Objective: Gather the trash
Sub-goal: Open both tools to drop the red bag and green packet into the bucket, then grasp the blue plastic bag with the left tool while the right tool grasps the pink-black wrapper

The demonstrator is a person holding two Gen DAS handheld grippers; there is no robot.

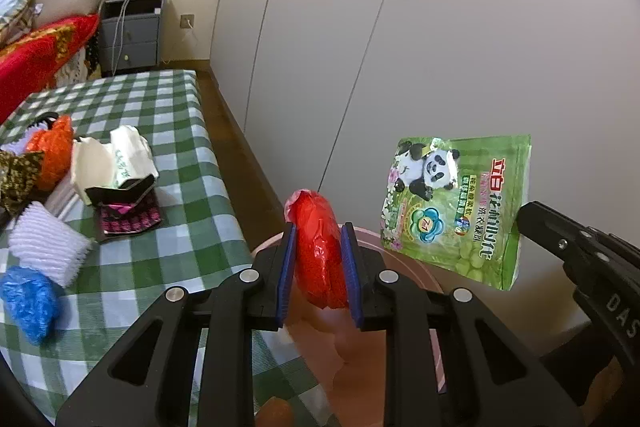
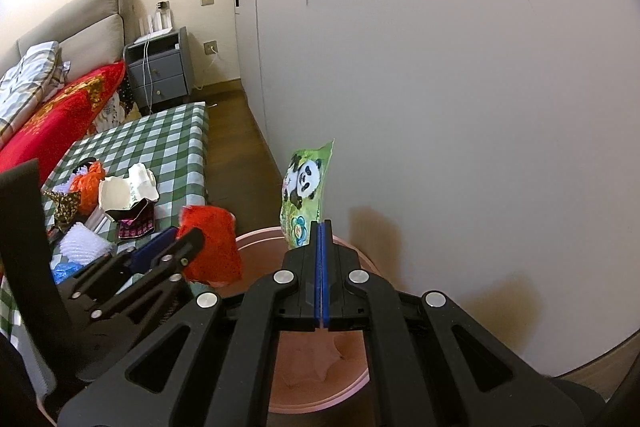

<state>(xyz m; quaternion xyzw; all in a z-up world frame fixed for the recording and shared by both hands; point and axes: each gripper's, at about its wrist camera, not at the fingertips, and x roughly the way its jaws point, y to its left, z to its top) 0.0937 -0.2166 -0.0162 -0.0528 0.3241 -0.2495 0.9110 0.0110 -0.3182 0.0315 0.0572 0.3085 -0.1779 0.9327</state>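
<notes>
**Both tongs loaded, poised over the bin**

Left tongs (image 1: 319, 261): jaws narrowed on a red bag (image 1: 320, 251), crumpled, pinched at mid-body between the blue pads, so it bulges above and below. Directly beneath and ahead of the tips: pink bin (image 2: 256, 237), mouth open, only a pale crumpled scrap visible inside.

Right tongs (image 2: 322, 255): jaws pressed together on the lower edge of a green pouch (image 2: 306, 187). Held by the edge, it stands upright above the tips, over the bin's far rim.

Judgement: both pieces are carried over the opening so that letting go drops them straight in. The pouch is flat and stiff and may catch the rim.

Left of both tongs, well apart: checked cloth (image 1: 176, 115) with more trash: blue bag (image 1: 30, 301), white foam net (image 1: 46, 243), torn carton (image 1: 116, 163), orange bag (image 1: 54, 151). Not yet collected.
</notes>
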